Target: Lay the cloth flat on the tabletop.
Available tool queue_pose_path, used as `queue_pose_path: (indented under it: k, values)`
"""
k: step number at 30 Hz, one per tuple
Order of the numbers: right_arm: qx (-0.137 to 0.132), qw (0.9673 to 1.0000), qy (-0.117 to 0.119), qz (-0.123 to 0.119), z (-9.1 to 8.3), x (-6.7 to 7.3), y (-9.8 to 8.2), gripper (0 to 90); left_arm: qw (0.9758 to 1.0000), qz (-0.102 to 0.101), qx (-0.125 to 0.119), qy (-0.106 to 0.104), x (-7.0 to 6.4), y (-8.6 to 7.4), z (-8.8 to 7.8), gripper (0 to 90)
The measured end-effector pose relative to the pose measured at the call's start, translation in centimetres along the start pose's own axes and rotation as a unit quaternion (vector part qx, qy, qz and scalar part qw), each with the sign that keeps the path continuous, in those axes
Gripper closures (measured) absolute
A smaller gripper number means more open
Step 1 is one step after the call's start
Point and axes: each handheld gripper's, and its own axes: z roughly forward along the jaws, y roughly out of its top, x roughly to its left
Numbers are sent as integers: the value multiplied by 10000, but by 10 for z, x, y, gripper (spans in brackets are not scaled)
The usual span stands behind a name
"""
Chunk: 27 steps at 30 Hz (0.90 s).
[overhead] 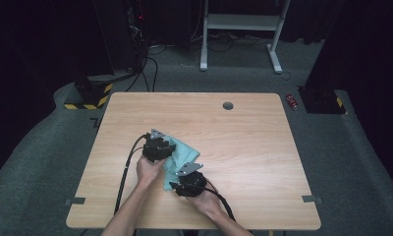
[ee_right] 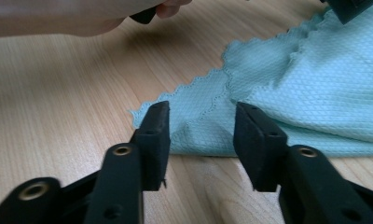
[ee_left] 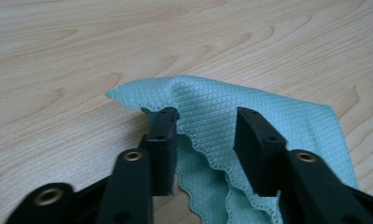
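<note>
Two grippers closing in on cloth corners
Teal cloth (overhead: 184, 152) lies between the left gripper (ee_left: 205, 128) fingers and right gripper (ee_right: 201, 126) fingers, both still unclamped; each should bite past the scalloped hem before lifting

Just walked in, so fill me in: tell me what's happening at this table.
A person is working a teal cloth on a wooden table with a gripper in each hand. The left gripper sits at the cloth's far corner, the right gripper at its near corner. Each has a fold of cloth between its jaws, but the pads aren't pressing on it yet.
</note>
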Motion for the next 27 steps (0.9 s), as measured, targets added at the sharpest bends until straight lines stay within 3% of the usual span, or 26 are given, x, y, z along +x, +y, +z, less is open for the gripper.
queue_pose_path:
  k: [2,6,8,12,16,17,18,20,21,22,23,24,27]
  values:
    - [118,9999,7,-18,3,0,-1,703,10000,-17,53,-59,0,-1,2,765]
    - [162,9997,-49,-178,4,1,-1,848,9998,-91,55,-186,1,-1,5,899]
    - [167,9996,-48,-212,4,1,-1,900,9997,-92,64,-207,1,-1,5,900]
    - [163,9996,-33,-229,3,1,-2,900,9995,-138,108,-247,2,-2,8,900]
    - [86,9998,-48,-179,-1,-1,-3,900,9996,-60,-9,-279,0,0,4,893]
    - [41,9998,-107,-168,-3,-2,-4,865,9995,-86,-19,-306,0,0,3,816]
    - [-41,9998,-207,-53,-6,-7,-4,720,9995,-114,3,-306,0,0,3,671]
    - [-108,9994,-300,165,-8,-16,-5,621,9996,-91,52,-266,0,0,4,580]
    - [-108,9994,-300,165,-8,-16,-5,621,9996,-67,96,-239,1,-1,5,580]
    - [-168,9977,-418,500,-10,-26,-6,529,9996,-86,135,-237,0,-1,6,561]
    - [-168,9977,-418,500,-10,-26,-6,529,9996,-75,157,-234,0,-2,6,561]
    - [-171,9957,-531,733,-9,-33,-5,454,9996,-40,163,-228,0,-2,7,576]
    - [-181,9933,-698,901,-9,-41,-1,381,9996,-19,170,-229,-2,-2,9,595]
